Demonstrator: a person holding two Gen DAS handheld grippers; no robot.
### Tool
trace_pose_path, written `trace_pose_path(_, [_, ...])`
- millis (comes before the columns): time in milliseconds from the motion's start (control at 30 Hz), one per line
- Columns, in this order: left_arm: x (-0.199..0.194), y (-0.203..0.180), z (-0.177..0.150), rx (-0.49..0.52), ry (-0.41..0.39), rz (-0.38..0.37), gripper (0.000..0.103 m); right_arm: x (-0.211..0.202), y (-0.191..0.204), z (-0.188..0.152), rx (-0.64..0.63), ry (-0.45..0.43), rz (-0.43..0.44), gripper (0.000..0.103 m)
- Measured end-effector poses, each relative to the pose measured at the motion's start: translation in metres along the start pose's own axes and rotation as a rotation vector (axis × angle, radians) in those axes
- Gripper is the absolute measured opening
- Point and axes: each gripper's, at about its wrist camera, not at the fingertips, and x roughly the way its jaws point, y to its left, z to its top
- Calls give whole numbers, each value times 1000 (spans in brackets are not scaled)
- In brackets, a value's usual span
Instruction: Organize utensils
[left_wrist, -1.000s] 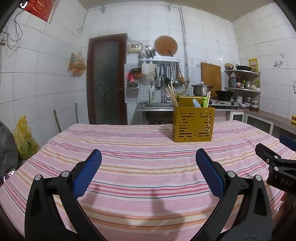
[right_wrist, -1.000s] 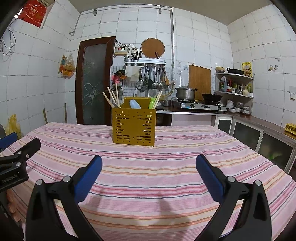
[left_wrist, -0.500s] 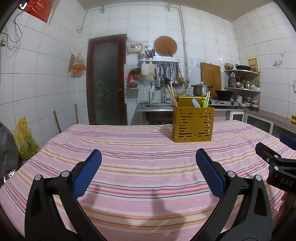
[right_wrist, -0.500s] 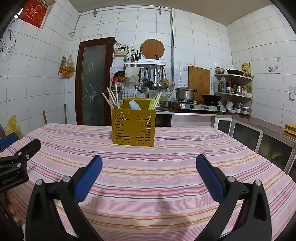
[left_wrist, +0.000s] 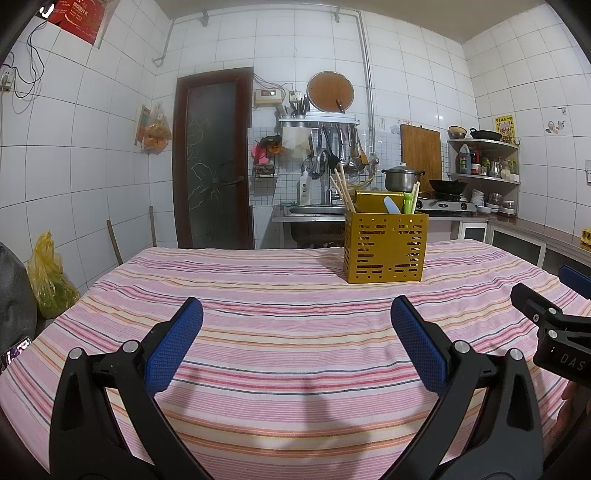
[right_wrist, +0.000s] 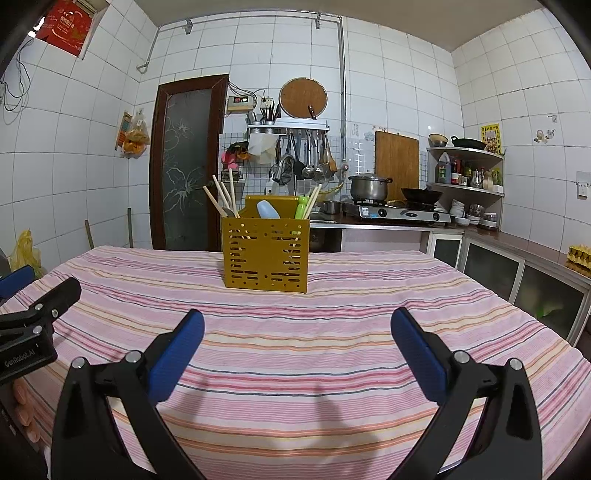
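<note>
A yellow perforated utensil holder (left_wrist: 385, 252) stands on the striped tablecloth, also in the right wrist view (right_wrist: 265, 254). It holds wooden chopsticks (left_wrist: 341, 190), a pale blue utensil (left_wrist: 390, 204) and a green utensil (left_wrist: 407, 202). My left gripper (left_wrist: 295, 325) is open and empty, low over the cloth, well short of the holder. My right gripper (right_wrist: 297, 332) is open and empty, likewise near the table's front. Each gripper shows at the edge of the other's view.
The table (left_wrist: 258, 295) is covered by a pink striped cloth. Behind it are a sink (left_wrist: 314, 210), a stove with a pot (right_wrist: 369, 186) and wok, shelves, and a brown door (left_wrist: 212, 162). A yellow bag (left_wrist: 46, 284) sits left of the table.
Both views have shifted very slightly; the holder sits marginally higher in the right wrist view. Both grippers stay open and empty.
</note>
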Motion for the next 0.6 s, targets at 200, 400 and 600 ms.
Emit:
trace_pose_path(200, [0, 0, 0, 0, -1, 0, 98, 1, 0, 0, 1, 0, -1, 99])
trace_pose_path(400, [0, 0, 0, 1, 1, 0, 98, 1, 0, 0, -1, -1, -1, 99])
trace_pose_path(600, [2, 1, -1, -6, 14, 1, 98, 1, 0, 0, -2, -2, -2, 99])
